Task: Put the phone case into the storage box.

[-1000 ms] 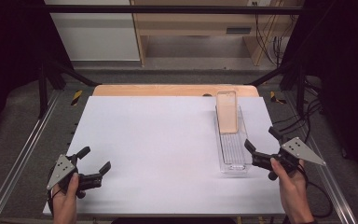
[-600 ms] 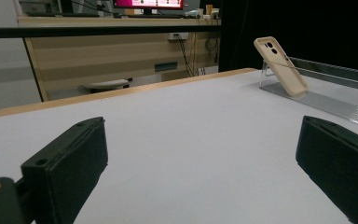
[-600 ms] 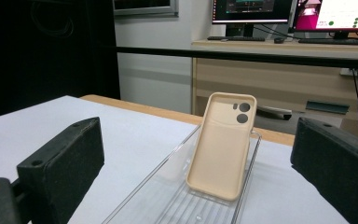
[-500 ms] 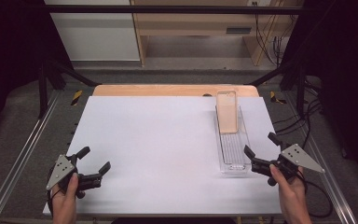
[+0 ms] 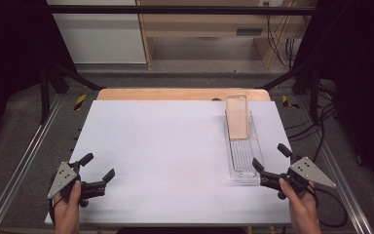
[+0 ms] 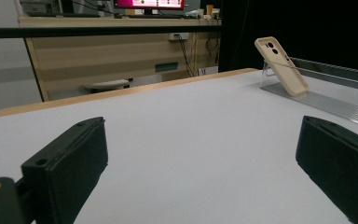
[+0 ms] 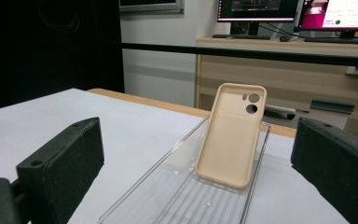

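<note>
The phone case stands in the upper right of the high view, leaning upright against the far end wall of a clear tray that runs lengthwise toward me on the white counter. In my right gripper view it sits in the middle of the frame, its beige back and camera cut-outs facing me, its bottom edge resting on the tray's ribbed floor. I judge it is propped that way so both long edges stay free for a pinch from the front.

My right hand-held gripper is at the lower right of the high view, just beside the tray's near end, with its jaws spread wide and nothing between them. They point along the tray toward the case, so the case is framed between them in the right gripper view. I read that as lining up for a reach; the case is not yet touched.

My left hand-held gripper waits at the lower left of the high view, well apart from the tray, jaws also wide apart and empty, low over the bare counter. In the left gripper view the case shows at the upper right, tilted back. I hold that side clear so it does not crowd the right one.
</note>
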`<action>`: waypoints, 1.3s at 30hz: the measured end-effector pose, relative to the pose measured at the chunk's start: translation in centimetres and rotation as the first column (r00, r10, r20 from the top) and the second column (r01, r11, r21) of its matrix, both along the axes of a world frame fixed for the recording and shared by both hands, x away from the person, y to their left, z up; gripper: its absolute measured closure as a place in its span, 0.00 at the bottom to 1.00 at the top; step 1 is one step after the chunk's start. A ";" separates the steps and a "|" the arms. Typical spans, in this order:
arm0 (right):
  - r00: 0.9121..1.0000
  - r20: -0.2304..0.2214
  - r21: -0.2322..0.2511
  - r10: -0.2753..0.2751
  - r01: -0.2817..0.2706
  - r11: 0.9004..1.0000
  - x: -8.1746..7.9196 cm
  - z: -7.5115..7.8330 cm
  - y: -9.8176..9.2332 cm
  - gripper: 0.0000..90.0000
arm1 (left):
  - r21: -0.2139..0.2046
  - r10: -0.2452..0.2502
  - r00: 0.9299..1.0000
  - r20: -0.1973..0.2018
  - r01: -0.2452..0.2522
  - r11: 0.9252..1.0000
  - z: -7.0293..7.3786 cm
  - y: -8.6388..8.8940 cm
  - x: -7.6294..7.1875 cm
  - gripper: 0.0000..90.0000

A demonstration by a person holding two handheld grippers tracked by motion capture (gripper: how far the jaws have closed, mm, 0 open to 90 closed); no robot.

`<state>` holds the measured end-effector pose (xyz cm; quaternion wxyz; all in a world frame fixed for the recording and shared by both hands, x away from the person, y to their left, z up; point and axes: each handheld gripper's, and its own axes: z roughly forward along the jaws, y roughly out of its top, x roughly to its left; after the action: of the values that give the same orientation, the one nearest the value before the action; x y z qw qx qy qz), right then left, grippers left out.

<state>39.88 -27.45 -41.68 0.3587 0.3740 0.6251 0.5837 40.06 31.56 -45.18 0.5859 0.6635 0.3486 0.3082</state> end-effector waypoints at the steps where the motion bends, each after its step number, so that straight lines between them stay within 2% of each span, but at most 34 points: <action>1: 1.000 0.000 -0.002 0.000 0.000 1.000 -0.1 -0.1 0.0 0.03 | 0.001 -0.001 1.000 0.001 0.001 1.000 0.0 0.0 0.0 0.02; 8: 1.000 -0.002 0.022 -0.012 0.012 1.000 -0.6 -0.9 -0.2 0.03 | 0.000 -0.001 1.000 0.000 0.001 1.000 0.0 0.0 0.0 0.02; 24: 1.000 -0.025 0.015 -0.008 0.008 1.000 -0.9 -2.7 -0.1 0.03 | -0.002 -0.003 1.000 -0.002 0.003 1.000 0.0 -0.1 -0.2 0.02; 39: 1.000 -0.012 0.011 -0.005 0.005 1.000 -0.4 -3.8 0.6 0.03 | -0.005 -0.013 1.000 -0.002 0.013 1.000 0.0 0.0 -1.0 0.02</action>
<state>39.48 -26.85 -45.46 0.3543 0.3810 0.6229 0.5842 39.10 31.55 -45.16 0.5892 0.6645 0.3459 0.3027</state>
